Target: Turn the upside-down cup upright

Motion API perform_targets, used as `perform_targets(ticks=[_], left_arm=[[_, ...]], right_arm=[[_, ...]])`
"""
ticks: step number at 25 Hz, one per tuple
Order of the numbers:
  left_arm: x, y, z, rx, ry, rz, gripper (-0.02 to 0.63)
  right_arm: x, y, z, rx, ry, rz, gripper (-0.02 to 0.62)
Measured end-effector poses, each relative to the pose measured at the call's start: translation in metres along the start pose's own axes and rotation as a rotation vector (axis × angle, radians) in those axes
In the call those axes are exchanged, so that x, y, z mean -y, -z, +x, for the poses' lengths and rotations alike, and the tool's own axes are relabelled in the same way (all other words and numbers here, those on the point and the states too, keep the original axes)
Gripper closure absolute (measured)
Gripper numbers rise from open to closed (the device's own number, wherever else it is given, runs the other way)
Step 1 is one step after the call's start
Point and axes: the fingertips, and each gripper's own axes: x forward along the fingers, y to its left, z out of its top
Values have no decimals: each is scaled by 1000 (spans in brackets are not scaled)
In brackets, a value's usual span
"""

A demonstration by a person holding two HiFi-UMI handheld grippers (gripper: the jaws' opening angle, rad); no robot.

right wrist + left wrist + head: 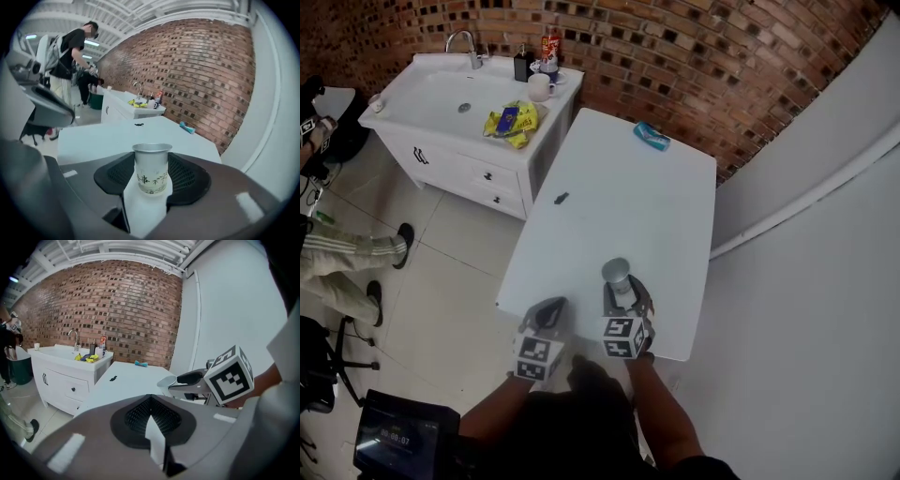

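A small metal cup (616, 273) with dark print on its side is held a little above the near end of the white table (619, 206). My right gripper (624, 287) is shut on the cup (151, 169), its pads pressing the cup's sides. The cup's open rim points up. The left gripper view shows the cup (168, 381) sticking out past the right gripper's jaws. My left gripper (549, 315) hovers beside it at the table's near edge, shut with nothing between its pads (152, 427).
A teal packet (652, 136) lies at the table's far end, a small dark item (561, 198) near its left edge. A white sink cabinet (469, 122) with a yellow bag and bottles stands far left. A person's legs (356, 253) are on the floor at left. A white wall runs along the right.
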Motion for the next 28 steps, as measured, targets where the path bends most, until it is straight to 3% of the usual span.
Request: perform_targets(ticks=[4,7,11,28], left_arm=[[3,2,0,-6,1,1,606],[0,4,0,-11,-1,4,604],[0,3,2,-9,-1,-3,604],[14,3,-1,-12,18,31,604]], right_arm=[[10,3,-5,87,-33,244,359],[12,16,-3,105,-36,319,359],[8,28,-3,95,-72,338,359],[6,65,-17,7,-50,331,371]])
